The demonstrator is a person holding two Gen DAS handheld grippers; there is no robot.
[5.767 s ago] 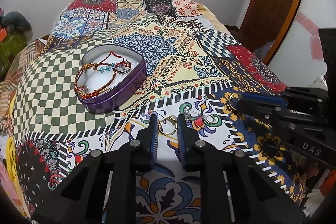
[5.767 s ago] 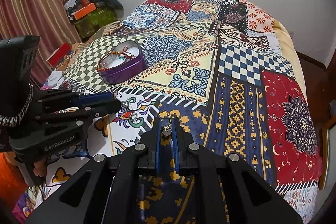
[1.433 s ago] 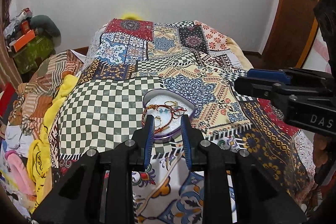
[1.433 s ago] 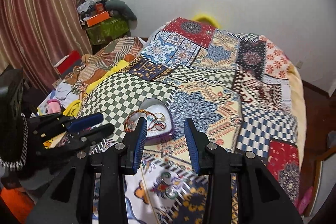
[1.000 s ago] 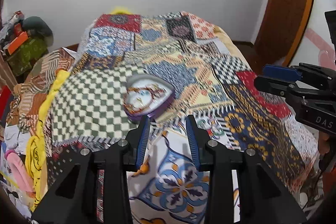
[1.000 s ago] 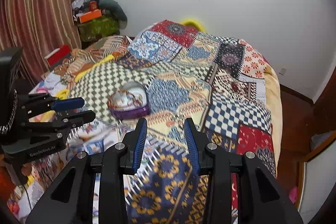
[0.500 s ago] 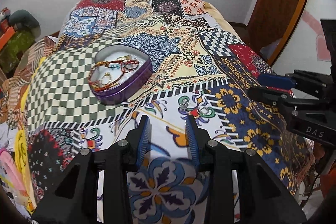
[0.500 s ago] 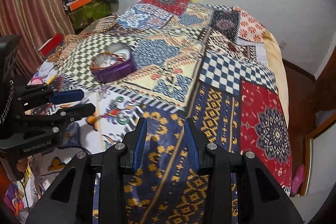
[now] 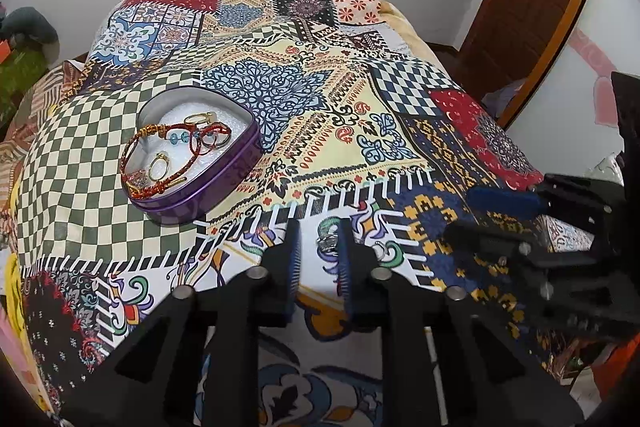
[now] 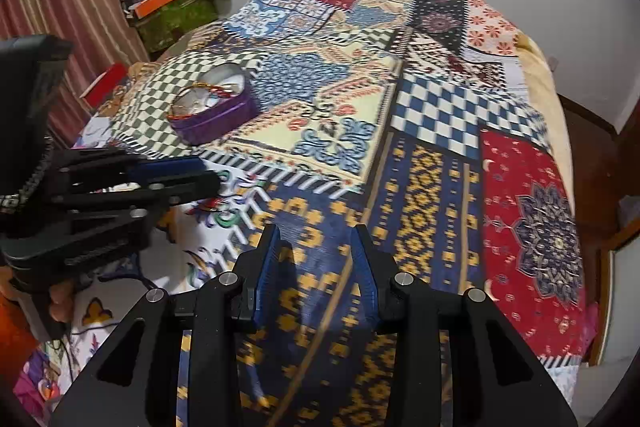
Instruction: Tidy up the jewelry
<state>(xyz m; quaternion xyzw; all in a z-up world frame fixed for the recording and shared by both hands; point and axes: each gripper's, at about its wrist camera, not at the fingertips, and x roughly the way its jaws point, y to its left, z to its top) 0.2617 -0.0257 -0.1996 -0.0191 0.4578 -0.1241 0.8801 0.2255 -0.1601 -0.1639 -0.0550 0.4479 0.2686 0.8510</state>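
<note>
Our left tongs (image 9: pixel 318 251) are open wide, low over the bed (image 9: pixel 340 131), with a small silver ring (image 9: pixel 329 242) lying on the blanket between the two tips. Our right tongs (image 10: pixel 316 247) are open wide too and hold nothing. Far to the left sits a purple heart tin (image 9: pixel 192 155) with bracelets (image 9: pixel 176 143) and rings inside.
</note>
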